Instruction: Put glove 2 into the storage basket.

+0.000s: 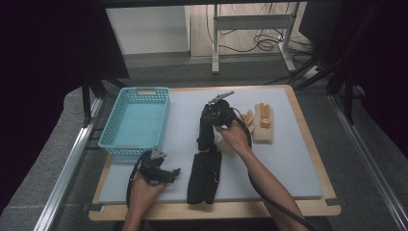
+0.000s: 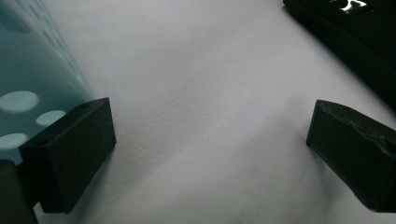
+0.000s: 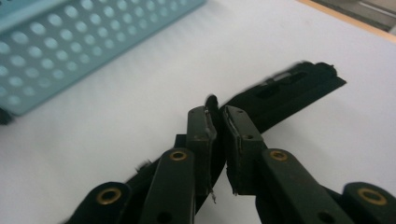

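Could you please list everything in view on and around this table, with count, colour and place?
Basket: one, light blue, perforated, empty, on the left of the mat.
Black glove: one lies flat on the mat near the front edge; a second black glove is pinched in the right gripper, its free end on the mat.
Knitted glove: one, beige with orange fingertips, at the right of the mat.
Mat: one, pale grey, covering the table top.
Table: one, wooden edge showing round the mat.
Metal frame: one, grey, on the floor behind the table, with cables.
Left gripper: black, jaws wide apart, low over bare mat beside the basket.
Right gripper: black, closed on the black glove's edge.
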Motion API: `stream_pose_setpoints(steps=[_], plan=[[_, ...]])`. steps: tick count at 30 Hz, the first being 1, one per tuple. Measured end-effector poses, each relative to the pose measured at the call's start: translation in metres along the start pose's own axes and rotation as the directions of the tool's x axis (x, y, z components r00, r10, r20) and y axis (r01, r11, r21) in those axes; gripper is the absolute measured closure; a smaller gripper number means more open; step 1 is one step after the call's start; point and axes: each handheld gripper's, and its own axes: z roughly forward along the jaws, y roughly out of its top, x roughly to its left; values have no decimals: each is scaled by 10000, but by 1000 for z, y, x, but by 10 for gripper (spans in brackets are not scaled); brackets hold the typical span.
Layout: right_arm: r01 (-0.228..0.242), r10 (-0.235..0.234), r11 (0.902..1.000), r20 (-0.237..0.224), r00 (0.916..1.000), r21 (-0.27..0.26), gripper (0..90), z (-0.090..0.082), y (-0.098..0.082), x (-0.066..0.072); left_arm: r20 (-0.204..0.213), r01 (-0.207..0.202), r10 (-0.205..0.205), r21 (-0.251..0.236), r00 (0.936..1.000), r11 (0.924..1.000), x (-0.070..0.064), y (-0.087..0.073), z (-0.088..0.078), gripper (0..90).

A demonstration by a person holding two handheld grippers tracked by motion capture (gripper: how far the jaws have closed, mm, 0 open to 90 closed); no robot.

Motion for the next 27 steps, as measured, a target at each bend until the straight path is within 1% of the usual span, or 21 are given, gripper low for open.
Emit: stream_pose_setpoints(steps=[1, 3, 6, 9, 10, 11, 12, 15, 19, 21, 24, 26, 27], plan=[[16, -16, 10000, -90, 10000, -63, 747, 2, 3, 3, 4, 5, -5, 1, 10000, 10000, 0, 0, 0, 17], [-109, 102, 9998, -488, 9988, -143, 726, 8, 8, 9, 6, 8, -8, 2, 10000, 10000, 0, 0, 0, 17], [-15, -11, 9996, -940, 9956, -273, 669, 19, 17, 21, 5, 8, -8, -2, 10000, 10000, 0, 0, 0, 17], [336, -367, 9988, -924, 9950, -349, 624, 25, 24, 31, 4, 8, -8, -7, 10000, 10000, 0, 0, 0, 17], [458, -487, 9984, -881, 9949, -344, 617, 26, 25, 32, 5, 11, -11, -7, 10000, 10000, 0, 0, 0, 17], [518, -546, 9981, -850, 9949, -347, 602, 28, 25, 32, 7, 13, -13, -5, 10000, 10000, 0, 0, 0, 17], [481, -511, 9982, -870, 9949, -359, 598, 30, 25, 30, 12, 14, -13, -4, 10000, 10000, 0, 0, 0, 17], [459, -468, 9989, -725, 9963, -138, 592, 36, 22, 24, 20, 28, -28, -18, 10000, 10000, 0, 0, 0, 17], [345, -337, 9993, -634, 9974, 117, 566, 51, 15, 14, 19, 36, -36, -25, 10000, 10000, 0, 0, 0, 17], [389, -376, 9991, -723, 9967, 161, 546, 59, 12, 11, 22, 38, -38, -27, 10000, 10000, 0, 0, 0, 17], [675, -660, 9976, -737, 9951, 181, 483, 72, 9, 13, 18, 31, -31, -33, 10000, 10000, 0, 0, 0, 17], [925, -895, 9951, -817, 9926, 336, 423, 81, 9, 16, 18, 32, -32, -36, 10000, 10000, 0, 0, 0, 17], [1086, -1048, 9931, -798, 9913, 437, 409, 86, 8, 18, 18, 30, -30, -35, 10000, 10000, 0, 0, 0, 17]])
